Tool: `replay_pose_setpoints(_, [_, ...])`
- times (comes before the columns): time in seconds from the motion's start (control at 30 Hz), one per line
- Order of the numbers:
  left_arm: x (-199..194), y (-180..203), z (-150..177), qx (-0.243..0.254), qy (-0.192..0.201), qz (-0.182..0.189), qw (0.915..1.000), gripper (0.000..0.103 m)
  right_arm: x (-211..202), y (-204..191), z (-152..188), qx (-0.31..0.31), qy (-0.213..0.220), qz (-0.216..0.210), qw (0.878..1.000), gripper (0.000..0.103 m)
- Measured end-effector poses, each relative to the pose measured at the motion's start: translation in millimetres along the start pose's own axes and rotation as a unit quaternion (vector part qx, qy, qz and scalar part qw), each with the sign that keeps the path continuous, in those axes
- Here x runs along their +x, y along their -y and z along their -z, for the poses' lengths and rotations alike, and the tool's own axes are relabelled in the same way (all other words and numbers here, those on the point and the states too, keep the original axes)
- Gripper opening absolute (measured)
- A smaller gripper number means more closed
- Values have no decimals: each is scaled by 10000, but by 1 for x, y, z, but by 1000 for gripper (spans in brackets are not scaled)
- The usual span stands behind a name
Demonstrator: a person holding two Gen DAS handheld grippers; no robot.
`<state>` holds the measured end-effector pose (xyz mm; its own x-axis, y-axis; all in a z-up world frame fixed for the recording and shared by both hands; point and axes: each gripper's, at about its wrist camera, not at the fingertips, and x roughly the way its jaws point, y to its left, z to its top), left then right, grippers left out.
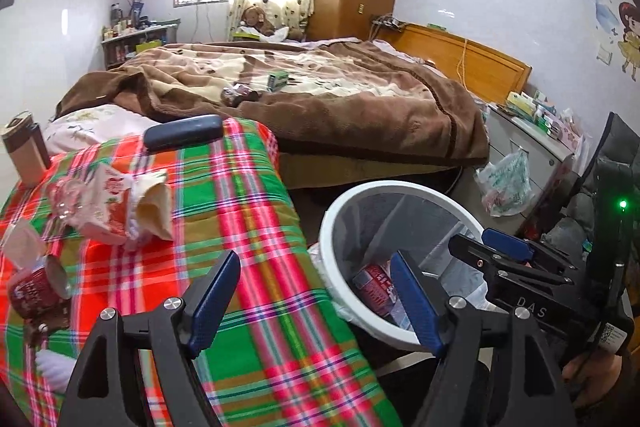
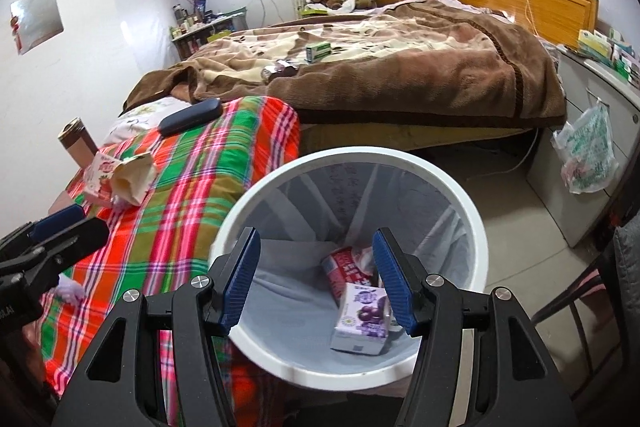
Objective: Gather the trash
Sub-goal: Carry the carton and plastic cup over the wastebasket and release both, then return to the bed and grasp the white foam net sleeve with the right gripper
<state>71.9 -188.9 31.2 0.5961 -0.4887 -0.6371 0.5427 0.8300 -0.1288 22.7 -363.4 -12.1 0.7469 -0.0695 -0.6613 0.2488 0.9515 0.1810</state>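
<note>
The right claw [image 2: 316, 279] hangs released over the mouth of the white bin [image 2: 468, 203], its blue pads spread wide with nothing between them. Straight below it, on the bin's lined floor, lie a purple drink carton [image 2: 362, 323] and a red carton [image 2: 340, 269] touching it on the far side, so that part of the collecting looks done.

The left claw [image 1: 316, 301] is also released and empty, poised above the near right edge of the plaid blanket [image 1: 248, 227], just left of the bin's rim.

What remains lies to the left of both claws, on the blanket. A torn pink-and-white carton [image 1: 120, 207] rests on its side at mid-depth with its open, cream-lined mouth toward the right; its long axis runs roughly left to right, across the left claw's line of reach. Nearer and further left sits a crushed red cup [image 1: 36, 291] tipped over, beside a scrap of clear wrapper [image 1: 64, 195].

The left claw is plainly the closer one, since the right stands beyond the bin's near-left rim from the blanket. I judge the next reach belongs to the left, swinging left and away, with its pads closing across the carton's narrow sides.
</note>
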Motion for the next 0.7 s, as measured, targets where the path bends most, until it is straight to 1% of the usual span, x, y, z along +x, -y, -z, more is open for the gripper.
replay_pose_setpoints(0.07, [-7, -6, 2, 18, 62, -134, 9999, 77, -1, -6, 1, -59, 17, -48, 10000, 60])
replay_pose_setpoints(0.2, [-20, -22, 7, -111, 93, -188, 9997, 77, -3, -18, 2, -157, 43, -169, 9997, 60])
replay_pose_setpoints(0.3, [-30, -37, 11, -185, 132, -381, 9990, 77, -3, -29, 3, -237, 41, -280, 9993, 60])
replay_pose_setpoints(0.47, [-43, -57, 17, -288, 190, -575, 9977, 77, -2, -50, 6, -396, 25, -393, 9984, 60])
replay_pose_setpoints(0.7, [-62, -91, 28, -449, 225, -912, 9946, 77, 2, -81, 9, -624, -24, -703, 9956, 60])
